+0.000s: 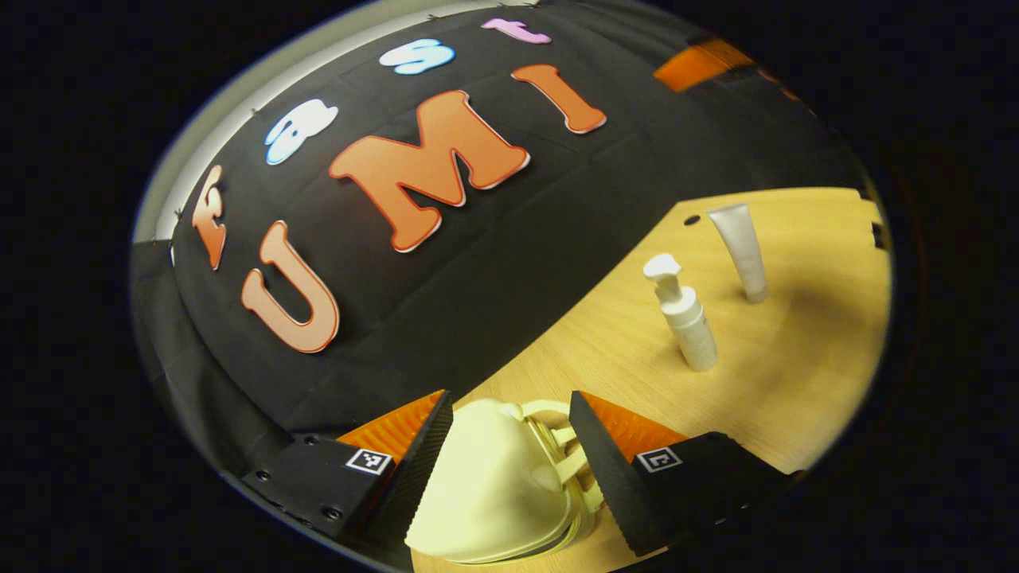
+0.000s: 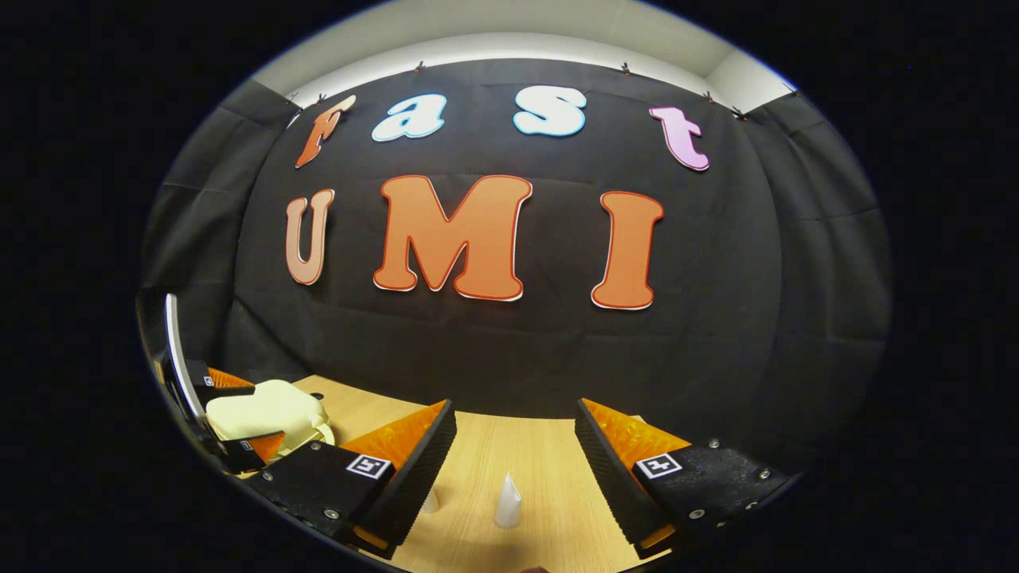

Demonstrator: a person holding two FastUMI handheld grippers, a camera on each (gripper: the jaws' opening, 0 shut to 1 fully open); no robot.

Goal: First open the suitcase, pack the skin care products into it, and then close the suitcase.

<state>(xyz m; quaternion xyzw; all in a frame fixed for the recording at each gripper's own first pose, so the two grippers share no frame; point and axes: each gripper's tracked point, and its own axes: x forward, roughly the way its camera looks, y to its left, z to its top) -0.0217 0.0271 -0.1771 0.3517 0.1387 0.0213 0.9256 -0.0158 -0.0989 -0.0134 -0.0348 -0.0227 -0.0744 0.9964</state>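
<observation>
A small pale yellow suitcase [image 1: 486,477] lies shut on the wooden table [image 1: 796,382], with its handle toward the right finger. My left gripper [image 1: 508,398] is spread wide with the case between its fingers; the left finger lies against the shell. Farther right stand a white pump bottle [image 1: 689,318] and a white tube [image 1: 740,251], upright on its cap. In the right gripper view my right gripper [image 2: 513,407] hangs open above the table [image 2: 541,446], over the tube's tip [image 2: 508,501]. The suitcase [image 2: 279,406] and the left gripper [image 2: 239,418] appear at far left.
The black cloth wall [image 1: 478,302] rises right behind the table's back edge. Bare wood stretches around and in front of the two products. A small dark hole [image 1: 691,220] marks the tabletop near the tube.
</observation>
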